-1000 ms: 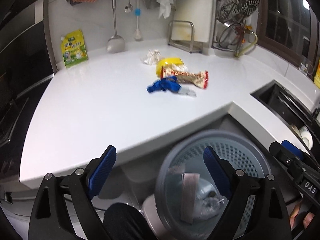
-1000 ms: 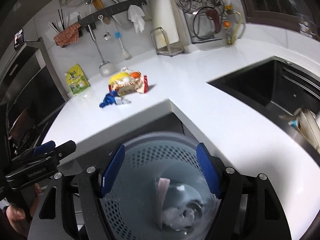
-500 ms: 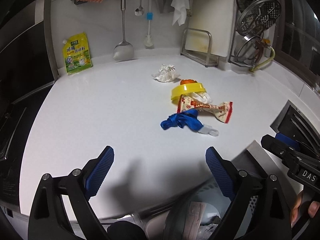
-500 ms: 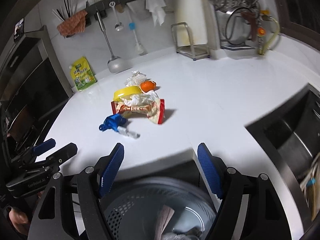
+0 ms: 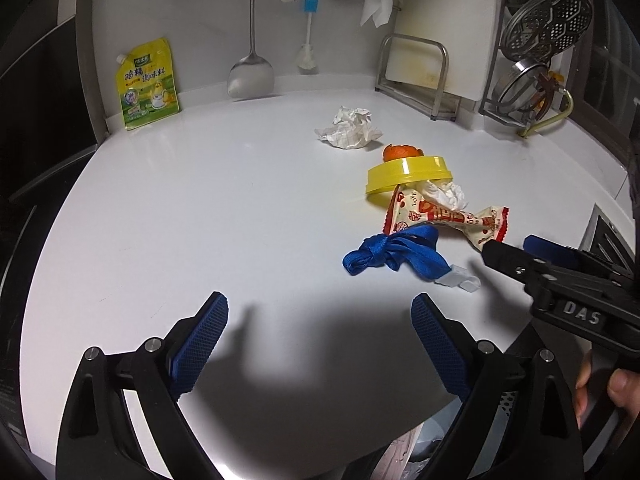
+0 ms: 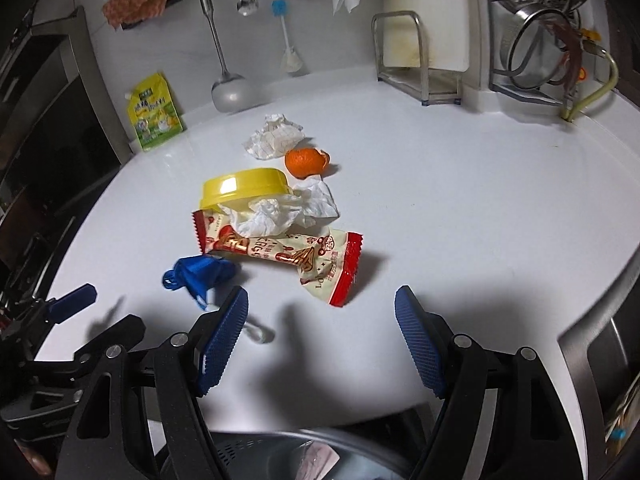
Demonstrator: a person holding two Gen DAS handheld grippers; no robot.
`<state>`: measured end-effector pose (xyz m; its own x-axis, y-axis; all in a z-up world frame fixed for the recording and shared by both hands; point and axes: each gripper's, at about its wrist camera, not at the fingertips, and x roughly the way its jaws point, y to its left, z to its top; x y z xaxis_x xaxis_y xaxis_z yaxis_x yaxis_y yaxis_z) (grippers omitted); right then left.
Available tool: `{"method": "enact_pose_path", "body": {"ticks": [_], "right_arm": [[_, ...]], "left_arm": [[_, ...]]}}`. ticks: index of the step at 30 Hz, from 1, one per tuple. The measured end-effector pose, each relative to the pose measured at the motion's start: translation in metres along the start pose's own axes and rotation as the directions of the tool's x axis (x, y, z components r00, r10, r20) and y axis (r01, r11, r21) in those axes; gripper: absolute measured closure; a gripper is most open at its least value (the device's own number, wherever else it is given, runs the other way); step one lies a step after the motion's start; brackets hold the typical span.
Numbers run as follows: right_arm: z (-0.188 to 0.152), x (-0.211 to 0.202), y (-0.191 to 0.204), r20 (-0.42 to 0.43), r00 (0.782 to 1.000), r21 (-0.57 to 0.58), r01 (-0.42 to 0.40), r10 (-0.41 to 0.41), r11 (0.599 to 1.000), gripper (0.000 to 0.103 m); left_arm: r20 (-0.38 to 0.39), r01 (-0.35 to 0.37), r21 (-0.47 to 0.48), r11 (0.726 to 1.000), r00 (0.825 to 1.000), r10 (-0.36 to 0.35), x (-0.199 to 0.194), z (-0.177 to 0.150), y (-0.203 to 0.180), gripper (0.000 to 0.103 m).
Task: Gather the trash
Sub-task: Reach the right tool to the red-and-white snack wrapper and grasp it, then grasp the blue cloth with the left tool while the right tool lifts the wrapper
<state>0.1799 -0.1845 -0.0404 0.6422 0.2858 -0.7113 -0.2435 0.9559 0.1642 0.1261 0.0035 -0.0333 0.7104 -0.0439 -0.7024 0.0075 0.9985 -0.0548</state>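
White kitchen counter (image 5: 200, 208), tiled wall behind with hanging utensils. The trash sits mid-counter around a yellow lid (image 6: 244, 190) — snack wrapper (image 6: 288, 256) and blue strap (image 6: 200, 274) just in front, orange peel (image 6: 306, 162) and crumpled paper (image 6: 276, 138) behind. Left gripper (image 5: 320, 344) and right gripper (image 6: 322, 340) both hover wide open, empty — bin rim (image 6: 304, 452) below the counter edge.

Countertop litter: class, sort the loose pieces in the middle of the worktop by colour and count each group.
White crumpled paper or tissue: 2
Yellow lid: 1
Orange peel: 1
Red-and-cream wrapper: 1
Blue strap: 1
Clear plastic bit: 1
Total: 7
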Motion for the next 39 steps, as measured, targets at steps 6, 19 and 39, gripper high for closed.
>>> {"method": "enact_pose_path", "body": {"ticks": [6,19,39], "right_arm": [[0.009,0.022,0.002,-0.029,0.999,-0.013,0.023,-0.023,1.000,0.031],[0.011,0.017,0.007,0.017,1.000,-0.054,0.024,-0.023,0.998,0.078],[-0.017,-0.046,-0.052,0.143,0.989,0.156,-0.003,-0.020,0.988,0.081]], "left_arm": [[-0.012,0.012,-0.010,1.000,1.000,-0.012,0.009,0.004,0.001,0.012],[-0.023,0.031,-0.017,0.999,0.999,-0.031,0.014,0.006,-0.009,0.012],[-0.064,0.030,-0.021,0.999,0.997,-0.031,0.032,0.013,-0.053,0.012]]}}
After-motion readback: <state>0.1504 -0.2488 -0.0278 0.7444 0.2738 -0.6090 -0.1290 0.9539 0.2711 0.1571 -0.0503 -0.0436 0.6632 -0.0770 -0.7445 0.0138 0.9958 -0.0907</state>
